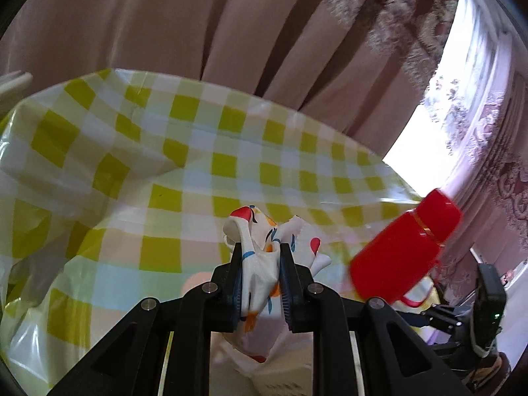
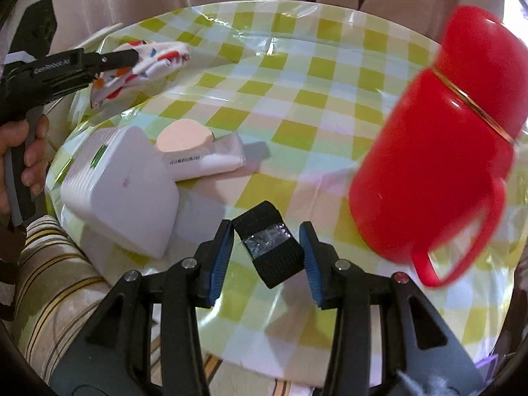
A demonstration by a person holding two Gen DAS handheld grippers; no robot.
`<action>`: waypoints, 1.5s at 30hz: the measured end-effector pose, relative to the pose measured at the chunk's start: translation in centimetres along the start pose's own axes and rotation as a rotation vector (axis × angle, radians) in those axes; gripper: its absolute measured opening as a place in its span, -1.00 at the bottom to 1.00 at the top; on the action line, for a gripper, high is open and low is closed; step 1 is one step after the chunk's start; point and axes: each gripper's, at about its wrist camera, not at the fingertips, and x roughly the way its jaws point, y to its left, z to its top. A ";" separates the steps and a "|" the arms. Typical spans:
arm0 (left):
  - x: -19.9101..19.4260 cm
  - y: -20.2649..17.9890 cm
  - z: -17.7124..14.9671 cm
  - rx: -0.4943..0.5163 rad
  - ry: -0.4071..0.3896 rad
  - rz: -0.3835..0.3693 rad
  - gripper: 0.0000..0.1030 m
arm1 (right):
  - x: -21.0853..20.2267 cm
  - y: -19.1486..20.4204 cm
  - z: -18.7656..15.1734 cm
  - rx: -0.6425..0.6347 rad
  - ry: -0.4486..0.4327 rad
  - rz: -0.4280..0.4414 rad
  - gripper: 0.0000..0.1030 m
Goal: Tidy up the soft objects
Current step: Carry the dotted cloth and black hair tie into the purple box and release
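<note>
White printed cloth (image 1: 260, 264) bunches in the left gripper's (image 1: 260, 250) narrow pinch and could slip free. Half-spread, the right gripper (image 2: 269, 231) brackets a black elastic band (image 2: 269, 247) at lower centre; whether its pads press it I cannot tell, and its path could clip the red plastic mug (image 2: 435, 151) just right.

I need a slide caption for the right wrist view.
Right hand-held gripper holds a black strap above the checked tablecloth.
</note>
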 end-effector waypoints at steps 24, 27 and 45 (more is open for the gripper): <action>-4.2 -17.6 -9.1 0.175 0.071 -0.196 -0.61 | -12.7 -8.6 -11.5 0.227 -0.036 -0.167 -0.12; -4.2 -19.8 -10.7 0.193 0.101 -0.226 -0.61 | -14.0 -9.7 -12.9 0.255 -0.039 -0.185 -0.12; -4.8 -31.9 -19.5 0.333 0.295 -0.354 -0.61 | -21.0 -16.0 -22.7 0.413 -0.049 -0.286 -0.11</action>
